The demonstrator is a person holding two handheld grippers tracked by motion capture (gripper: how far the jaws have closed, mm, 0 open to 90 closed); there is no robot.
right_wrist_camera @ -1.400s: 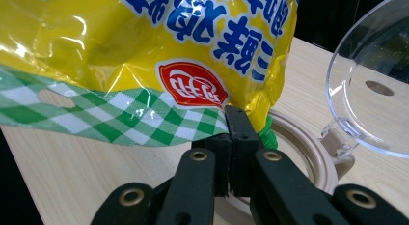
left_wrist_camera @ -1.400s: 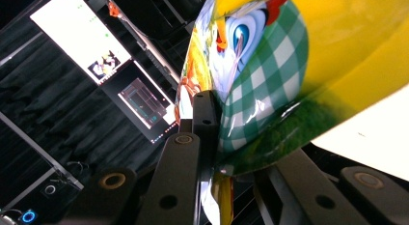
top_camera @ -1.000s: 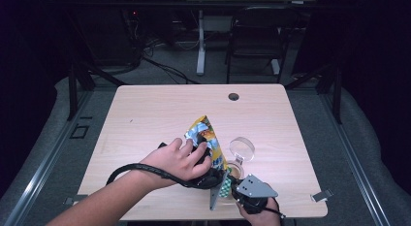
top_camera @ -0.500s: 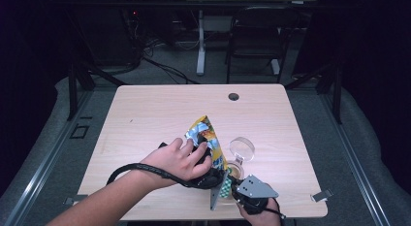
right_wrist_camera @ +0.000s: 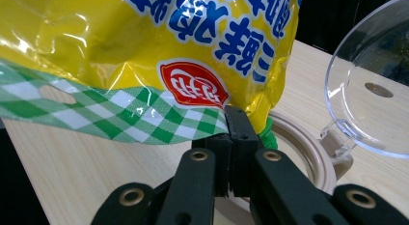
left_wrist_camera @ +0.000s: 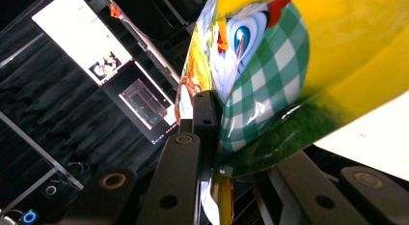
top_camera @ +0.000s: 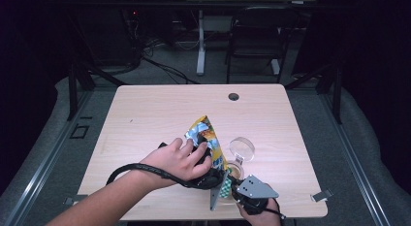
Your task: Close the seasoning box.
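item: snack bag (top_camera: 207,138), yellow, with blue lettering, a red oval mark, a cartoon bird face and a green-and-white checked band. it is held up off the bench (top_camera: 145,114), tilted, over the near middle of the wooden top, with its upper corner pointing away from the person. in the right gripper view the bag (right_wrist_camera: 159,46) is seen above a round beige container (right_wrist_camera: 308,157).

item: left tongs (left_wrist_camera: 212,138). the jaws are closed on the checked lower part of the bag (left_wrist_camera: 289,65); the film is seen pinched between them in the left gripper view. in the high view the left tongs (top_camera: 206,172) are covered by the left hand (top_camera: 177,160), so their state cannot be told there. a black cable is looped round from them along the forearm.

item: right tongs (right_wrist_camera: 230,133). the jaws are pressed together on the lower edge of the bag, just where the checked band meets the yellow. in the high view the right tongs (top_camera: 228,187) are seen at the near edge of the bench, with a grey plate on top and the right hand (top_camera: 257,216) beneath.

item: container (top_camera: 236,170), beige, round, set on the bench just below the bag. a clear lid (top_camera: 242,149) is hinged to it and stands open, tilted up on the far side; the same lid (right_wrist_camera: 371,90) is seen at the right of the right gripper view.

item: bench, light wood, with a small dark round hole (top_camera: 233,96) near the far edge.
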